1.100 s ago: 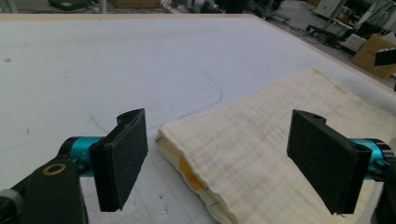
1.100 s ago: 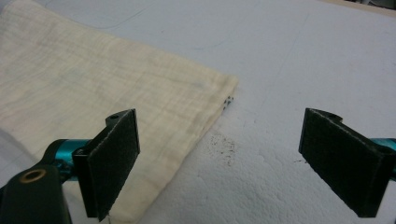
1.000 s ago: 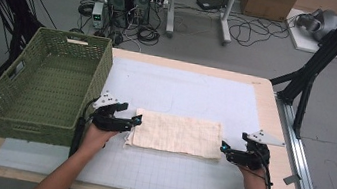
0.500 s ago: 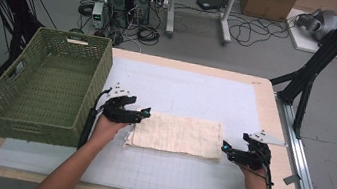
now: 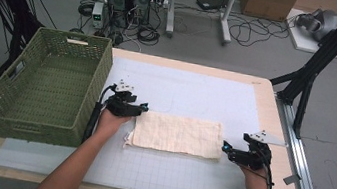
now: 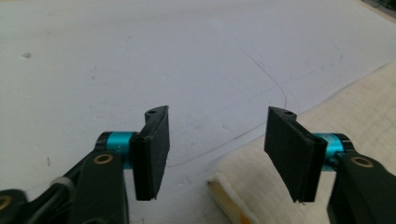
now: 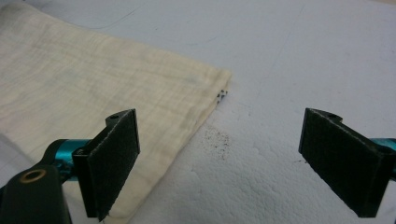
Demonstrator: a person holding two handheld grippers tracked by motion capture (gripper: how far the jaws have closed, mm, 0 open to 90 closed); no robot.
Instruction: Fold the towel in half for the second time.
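A folded cream cloth (image 5: 175, 134) lies flat on the white mat (image 5: 192, 93) near the table's front. My left gripper (image 5: 142, 108) hovers at the cloth's far left corner, open, with nothing between its jaws. In the left gripper view the cloth (image 6: 355, 116) sits under the right jaw and its folded corner lies between the jaws of my left gripper (image 6: 217, 154). My right gripper (image 5: 225, 149) is open at the cloth's near right corner. In the right gripper view the cloth (image 7: 93, 88) edge lies beneath the left jaw of my right gripper (image 7: 229, 163).
A green woven basket (image 5: 41, 83) stands at the table's left, close to my left hand. The wooden table edge (image 5: 274, 115) runs along the right, with a metal rail beyond it. Cables and computer boxes lie on the floor behind.
My left gripper has moved away from me and to the right, from the cloth's left edge to its far left corner. The right gripper has hardly moved.
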